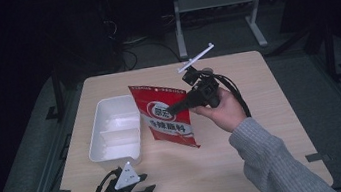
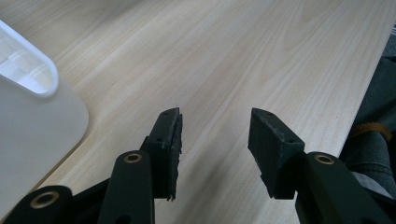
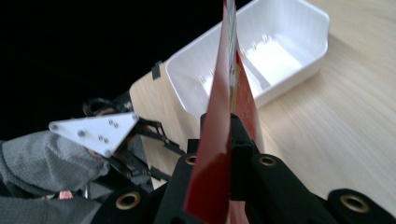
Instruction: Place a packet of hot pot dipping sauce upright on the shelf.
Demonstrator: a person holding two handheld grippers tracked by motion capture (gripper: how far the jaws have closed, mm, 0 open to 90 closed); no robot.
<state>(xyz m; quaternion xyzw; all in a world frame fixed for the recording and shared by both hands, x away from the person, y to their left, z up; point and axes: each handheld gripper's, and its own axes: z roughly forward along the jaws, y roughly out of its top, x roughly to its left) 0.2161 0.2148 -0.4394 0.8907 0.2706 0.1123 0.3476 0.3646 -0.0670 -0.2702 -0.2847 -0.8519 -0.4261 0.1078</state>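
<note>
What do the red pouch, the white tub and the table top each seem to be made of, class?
Red pouch: glossy plastic film, apparently; thin, printed, shiny.
White tub: likely smooth moulded plastic, with glare and rounded corners.
Table top: pale wood or wood-look laminate; grain lines show, matte.

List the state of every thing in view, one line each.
Red pouch: sealed as far as visible, held upright above the table, clamped at its edge.
White bin: empty, open-topped, standing on the table.
Right gripper: shut on the red pouch.
Left gripper: open, holding nothing, over bare table.
</note>
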